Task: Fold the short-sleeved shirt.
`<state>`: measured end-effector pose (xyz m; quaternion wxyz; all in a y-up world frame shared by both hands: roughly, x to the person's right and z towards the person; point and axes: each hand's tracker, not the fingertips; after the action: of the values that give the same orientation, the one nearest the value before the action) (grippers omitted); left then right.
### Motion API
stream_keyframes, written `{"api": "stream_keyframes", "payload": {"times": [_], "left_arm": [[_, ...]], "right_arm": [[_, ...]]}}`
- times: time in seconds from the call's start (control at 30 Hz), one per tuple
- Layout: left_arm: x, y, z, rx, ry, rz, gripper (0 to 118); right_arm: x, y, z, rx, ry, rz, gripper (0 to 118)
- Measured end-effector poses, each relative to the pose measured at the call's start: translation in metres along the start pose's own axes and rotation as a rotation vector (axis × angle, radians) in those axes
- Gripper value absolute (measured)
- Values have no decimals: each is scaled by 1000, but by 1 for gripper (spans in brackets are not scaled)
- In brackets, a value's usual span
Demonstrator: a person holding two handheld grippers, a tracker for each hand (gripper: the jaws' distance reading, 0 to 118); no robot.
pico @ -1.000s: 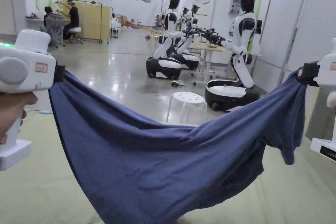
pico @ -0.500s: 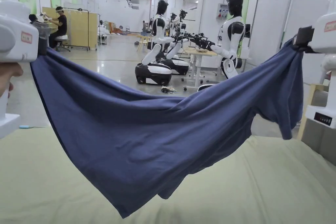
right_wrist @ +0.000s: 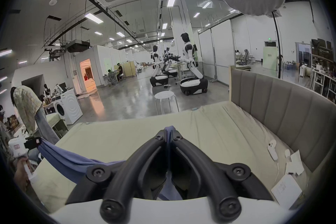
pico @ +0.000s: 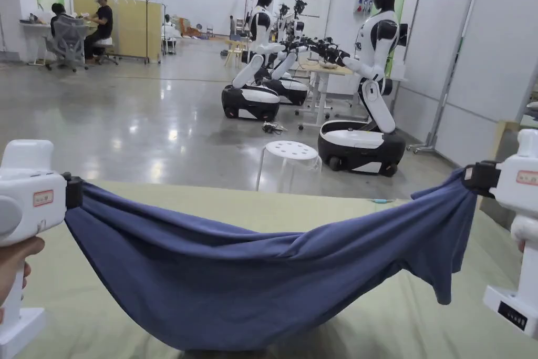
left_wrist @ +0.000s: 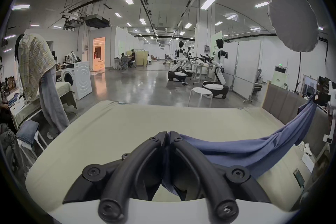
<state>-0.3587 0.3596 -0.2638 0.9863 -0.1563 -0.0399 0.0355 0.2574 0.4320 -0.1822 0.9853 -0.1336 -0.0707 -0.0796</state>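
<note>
Lowered since half a second ago, both grippers and the shirt's top edge are now seen below the far edge of the bed, and the cloth's bottom sag is brought down to the bed sheet. The blue short-sleeved shirt point(pico: 252, 286) is held stretched between the two tools, so that it can be laid down flat rather than in a heap.

At 9 o'clock in the head view, the left gripper point(pico: 73, 192) is pressed together on one end of the shirt, the cloth being pinched between its black jaws, as is confirmed in the left gripper view point(left_wrist: 167, 137). At 3 o'clock the right gripper point(pico: 475, 178) is likewise clamped on the other end, with blue cloth seen squeezed between the jaws in its own view point(right_wrist: 168, 132). One sleeve point(pico: 446, 276) is left hanging below the right end, toward 4 o'clock.

The shirt's belly is sagged toward 6 o'clock, where it appears to be touching the pale green bed point(pico: 326, 207). The wide spread of the hands is judged to be kept so that wrinkles are pulled out before folding. Spreading is taken to be the step in hand; no fold is yet made.

A white stool point(pico: 291, 152) is stood beyond the bed at 12 o'clock, well apart.
</note>
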Motion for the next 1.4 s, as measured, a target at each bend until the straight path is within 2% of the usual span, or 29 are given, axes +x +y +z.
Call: {"api": "stream_keyframes", "payload": {"times": [0.13, 0.23, 0.27, 0.37, 0.43, 0.53, 0.57, 0.6, 0.63, 0.67, 0.7, 0.8, 0.87, 0.9, 0.97, 1.03, 1.07, 1.1, 1.13, 1.17, 1.27, 1.33, 1.4], "left_arm": [[-10, -48, 62, -89, -41, -31, 6], [-20, -102, 103, -182, -16, -48, 6], [-26, -126, 116, -225, -23, -24, 6], [-43, -196, 145, -331, -12, 42, 6], [-45, -236, 151, -425, 15, 49, 6], [-47, -264, 157, -419, -8, 65, 6], [-43, -265, 160, -399, -4, 64, 10], [-45, -264, 162, -371, 22, 53, 27], [-44, -258, 166, -347, 49, 52, 50], [-45, -251, 172, -315, 78, 35, 73], [-38, -238, 185, -269, 108, -13, 79], [-2, -200, 225, -35, 135, -140, 78], [23, -182, 241, 78, 40, -150, 78], [36, -176, 245, 114, 12, -154, 78], [61, -169, 246, 147, 3, -195, 79], [77, -173, 246, 164, 25, -220, 79], [82, -175, 246, 185, 52, -230, 75], [84, -176, 245, 174, 40, -223, 61], [83, -180, 244, 169, 28, -213, 29], [82, -181, 241, 161, 27, -194, 4], [63, -180, 240, 125, -1, -161, 4], [47, -180, 242, 133, 52, -191, 4], [26, -181, 239, 105, 76, -149, 4]], "right_arm": [[18, -61, 55, -34, -15, 42, 3], [30, -121, 89, -102, -14, 67, 3], [33, -146, 98, -144, -14, 97, 3], [41, -219, 115, -250, -37, 112, 3], [46, -265, 122, -322, -42, 82, 3], [61, -318, 123, -339, -112, 41, 4], [63, -329, 126, -340, -136, 10, 14], [66, -333, 130, -326, -150, -11, 33], [69, -334, 133, -319, -150, -19, 64], [69, -328, 138, -319, -145, -20, 106], [65, -320, 144, -298, -137, -13, 117], [29, -276, 180, -48, -101, 67, 116], [0, -251, 188, 57, 12, 33, 116], [-20, -243, 194, 98, 68, 48, 117], [-55, -233, 197, 160, 129, 136, 117], [-84, -237, 200, 209, 187, 220, 115], [-97, -240, 200, 221, 209, 264, 100], [-107, -244, 199, 221, 188, 306, 70], [-115, -247, 197, 222, 157, 336, 28], [-123, -253, 195, 229, 140, 350, 1], [-132, -255, 190, 179, 221, 284, 1], [-141, -255, 187, 194, 210, 304, 1], [-146, -254, 183, 181, 230, 307, 1]]}}
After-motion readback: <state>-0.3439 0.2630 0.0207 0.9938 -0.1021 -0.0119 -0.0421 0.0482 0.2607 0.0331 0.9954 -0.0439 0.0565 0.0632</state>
